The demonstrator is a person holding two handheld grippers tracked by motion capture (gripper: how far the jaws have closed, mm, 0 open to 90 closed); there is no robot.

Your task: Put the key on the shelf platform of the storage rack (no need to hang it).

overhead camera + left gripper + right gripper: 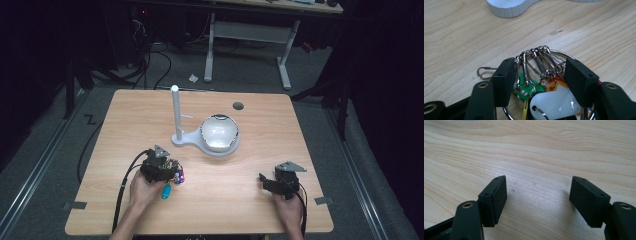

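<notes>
Left gripper (pixel 537 72), lower centre, jaws wide around a steel ring of coloured key tags (pixel 534 72); right gripper (pixel 537 195) spread wide over bare table (pixel 536 150).

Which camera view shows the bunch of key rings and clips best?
The left gripper view: the bunch of key rings and clips lies close up between the left hand-held gripper jaws. The high view shows it small; the right gripper view shows bare table.
</notes>
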